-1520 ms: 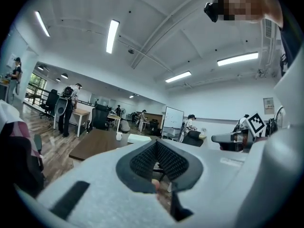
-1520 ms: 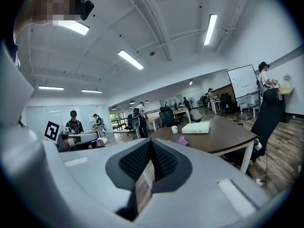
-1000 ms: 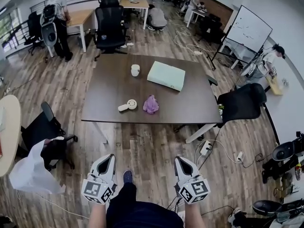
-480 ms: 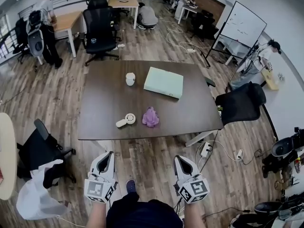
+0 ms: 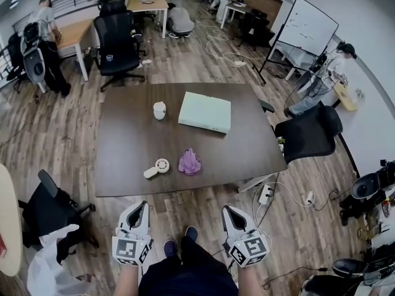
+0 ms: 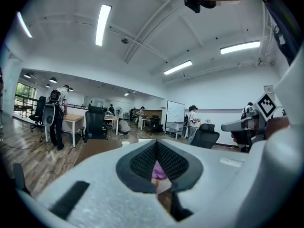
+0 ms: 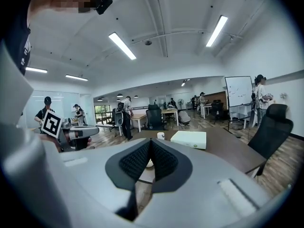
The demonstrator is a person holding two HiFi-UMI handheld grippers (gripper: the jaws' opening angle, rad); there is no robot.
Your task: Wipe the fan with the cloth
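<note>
Two claws are held low in front of the person, over the wooden floor [image 5: 74,122] and short of the desk's near edge. The left claw [image 5: 142,205] is seen with its jaws closed together and nothing gripped between them. The right claw [image 5: 226,209] is likewise closed and empty. Both are pointed toward the desk [image 5: 129,137], and neither is in contact with it. Past the closed jaws in the left gripper view, a patch of the purple cloth [image 6: 158,170] is glimpsed.

The fan [image 5: 158,167], small, white and handheld, is laid flat close to the desk's near edge, toward the near left corner, with its handle turned to the left. The cloth is bunched up just beside it on the right, and a narrow gap is left between the two.

Farther back, a white cup [image 5: 159,110] is stood left of the desk's middle. A pale green box [image 5: 205,112] is set near it on the right, toward the far edge. A black office chair [image 5: 308,134] is placed off the desk's right edge, and a whiteboard [image 5: 307,26] is stood well beyond the far right corner.
</note>
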